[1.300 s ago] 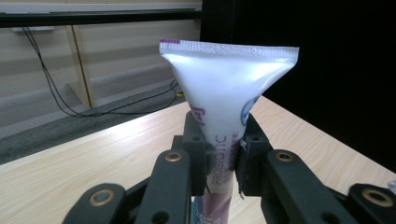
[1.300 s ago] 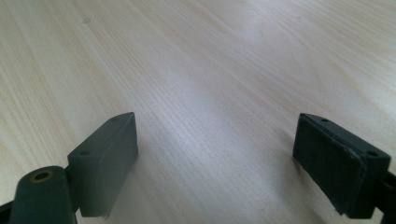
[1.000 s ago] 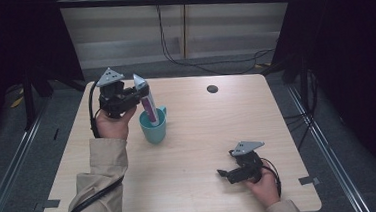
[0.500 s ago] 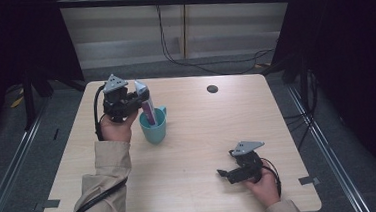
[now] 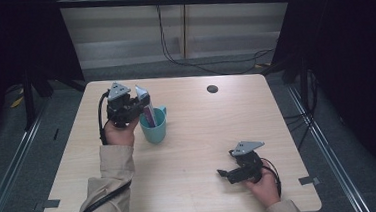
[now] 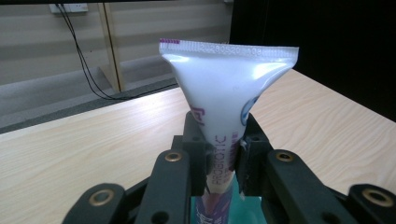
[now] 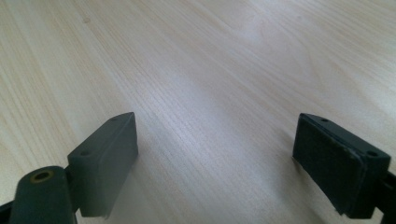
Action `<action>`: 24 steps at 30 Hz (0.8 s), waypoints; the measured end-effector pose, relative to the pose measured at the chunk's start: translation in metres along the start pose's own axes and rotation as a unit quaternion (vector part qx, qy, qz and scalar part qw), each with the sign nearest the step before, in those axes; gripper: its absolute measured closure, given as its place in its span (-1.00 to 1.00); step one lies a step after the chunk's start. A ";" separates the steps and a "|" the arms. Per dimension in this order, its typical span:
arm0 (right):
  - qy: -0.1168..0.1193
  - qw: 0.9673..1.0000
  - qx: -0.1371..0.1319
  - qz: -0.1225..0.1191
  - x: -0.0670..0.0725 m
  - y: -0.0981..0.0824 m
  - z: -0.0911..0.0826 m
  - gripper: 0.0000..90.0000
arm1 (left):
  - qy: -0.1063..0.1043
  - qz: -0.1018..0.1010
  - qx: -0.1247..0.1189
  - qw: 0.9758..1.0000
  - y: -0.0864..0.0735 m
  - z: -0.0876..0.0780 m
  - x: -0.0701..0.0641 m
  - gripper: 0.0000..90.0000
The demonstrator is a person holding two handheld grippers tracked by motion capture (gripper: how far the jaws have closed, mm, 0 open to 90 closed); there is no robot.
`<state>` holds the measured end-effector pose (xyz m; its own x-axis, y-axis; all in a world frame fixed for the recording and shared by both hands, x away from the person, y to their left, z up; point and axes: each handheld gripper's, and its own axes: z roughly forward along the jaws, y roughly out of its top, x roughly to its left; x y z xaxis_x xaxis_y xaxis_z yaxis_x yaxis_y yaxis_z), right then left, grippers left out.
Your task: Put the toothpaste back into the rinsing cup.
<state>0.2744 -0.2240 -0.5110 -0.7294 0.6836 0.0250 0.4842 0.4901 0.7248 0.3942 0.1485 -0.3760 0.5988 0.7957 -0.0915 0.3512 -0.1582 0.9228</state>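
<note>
Teal plastic, the cup point(image 5: 154, 129) stands on the pale wood desk point(image 5: 197, 130), and I place everything by it. My left hand-held gripper point(image 5: 132, 108) hangs just above and beside the cup's rim, its jaws clamped on the middle of a white tube point(image 6: 219, 105) printed "PROBIOTIC". The tube stands upright, crimped end on top, its lower end down inside the cup. My right hand-held gripper point(image 5: 224, 174) lies low over bare desk, well apart from the cup towards my side, its jaws spread wide with nothing between them.
</note>
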 end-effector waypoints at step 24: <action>0.000 1.000 0.000 0.000 0.000 0.000 0.000 -0.71 | 0.008 -0.001 -0.004 1.000 -0.026 0.010 -0.006 0.72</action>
<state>0.2744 -0.2240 -0.5110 -0.7296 0.6835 0.0248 0.4838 0.4902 0.7250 0.3889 0.1418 -0.4033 0.5871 0.8047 -0.0879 0.3474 -0.1523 0.9253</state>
